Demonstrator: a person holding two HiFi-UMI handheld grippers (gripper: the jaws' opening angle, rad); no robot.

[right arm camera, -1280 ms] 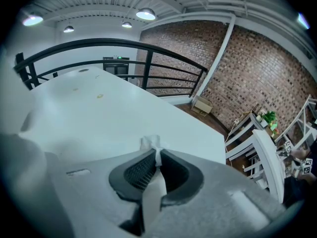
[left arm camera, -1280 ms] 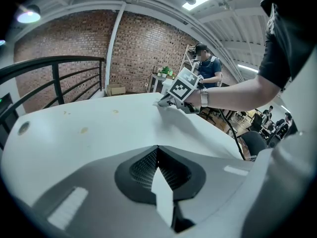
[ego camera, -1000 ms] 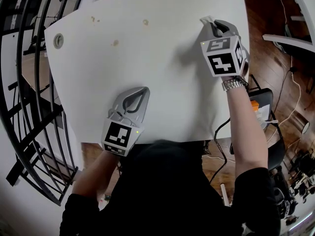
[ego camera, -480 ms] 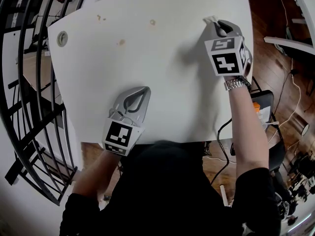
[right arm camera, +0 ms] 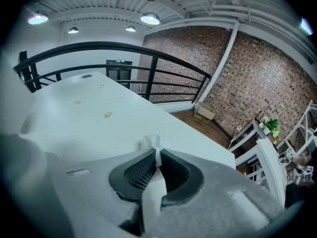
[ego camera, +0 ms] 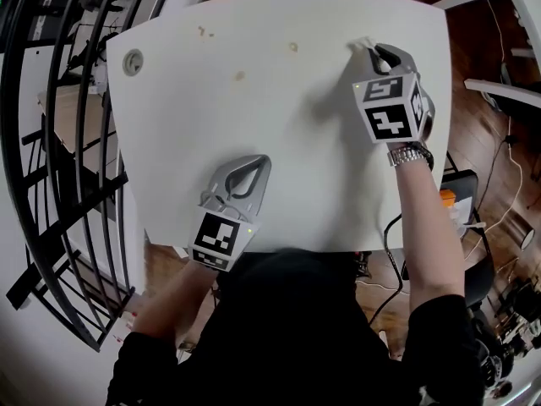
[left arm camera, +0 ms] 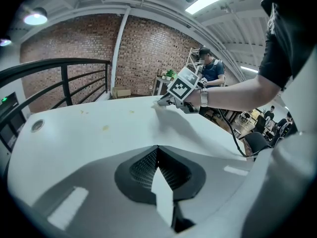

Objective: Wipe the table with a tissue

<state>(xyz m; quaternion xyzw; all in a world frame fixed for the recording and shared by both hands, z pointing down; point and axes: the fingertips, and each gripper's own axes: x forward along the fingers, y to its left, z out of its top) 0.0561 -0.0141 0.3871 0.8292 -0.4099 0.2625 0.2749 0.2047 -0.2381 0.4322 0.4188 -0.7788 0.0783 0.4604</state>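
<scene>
The right tool [ego camera: 373, 49] was clamped on the tissue [right arm camera: 150, 144], a crumpled tuft of which protruded past its tips. It was positioned at the far right of the white worktop [ego camera: 296, 142], with the tissue against the surface. The left tool [ego camera: 254, 164] lay near the front edge, its jaws together and nothing between them. Three small brown stains [ego camera: 239, 76] were noted toward the far side, well apart from the tissue. A round grommet [ego camera: 133, 61] sat at the far left corner.
</scene>
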